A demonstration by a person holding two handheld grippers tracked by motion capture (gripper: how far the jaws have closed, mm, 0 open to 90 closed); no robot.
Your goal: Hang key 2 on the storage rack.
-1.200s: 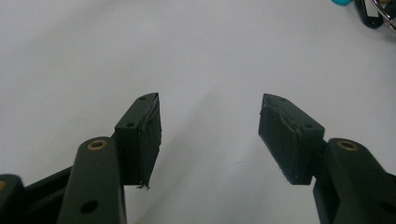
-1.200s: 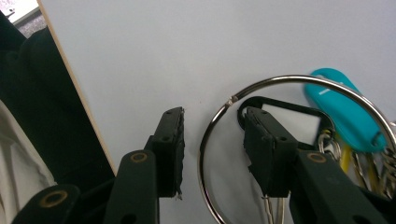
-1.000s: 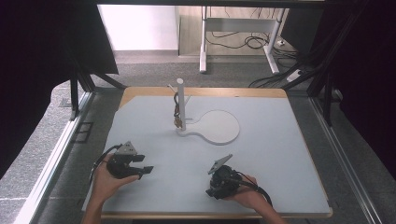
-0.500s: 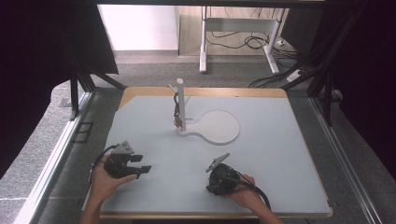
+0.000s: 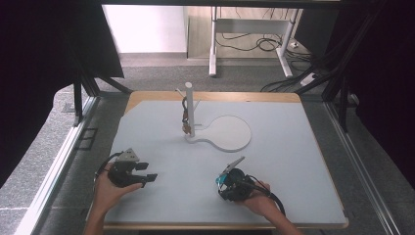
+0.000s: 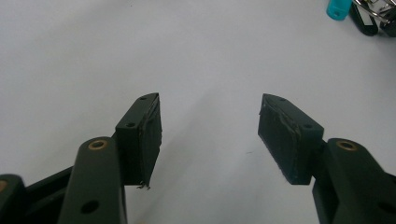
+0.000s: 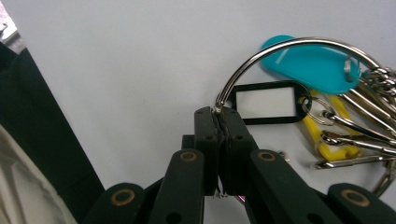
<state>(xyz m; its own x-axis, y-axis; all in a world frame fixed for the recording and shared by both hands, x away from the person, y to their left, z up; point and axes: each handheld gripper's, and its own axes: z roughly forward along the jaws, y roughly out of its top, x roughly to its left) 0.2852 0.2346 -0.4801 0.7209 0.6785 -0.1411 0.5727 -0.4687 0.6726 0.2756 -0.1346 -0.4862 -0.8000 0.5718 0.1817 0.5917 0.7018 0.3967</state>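
Two grippers on one white table (image 5: 293,147): left gripper (image 5: 149,172) near the front left, jaws stood wide with nothing between, confirmed up close in the left gripper view (image 6: 210,130). Right gripper (image 5: 226,180) near the front middle, jaws had just been closing and were pinched tight on one large metal key ring (image 7: 280,51), gripped at its lower end (image 7: 218,112). Counted on that ring in the right gripper view: one teal tag (image 7: 317,65), one black-framed tag (image 7: 271,103), one yellow tag (image 7: 334,140), several silver keys (image 7: 355,133), exact number too tangled to tell. From the high view just a teal speck (image 5: 221,181) at the gripper, tags and keys not separable there. One white stand (image 5: 190,110) with a round base (image 5: 230,133) at the table's middle, well apart from both grippers, something small and dark hung on it (image 5: 186,117), too small to identify. Left gripper view also caught a teal tag (image 6: 337,8) at the top right corner.
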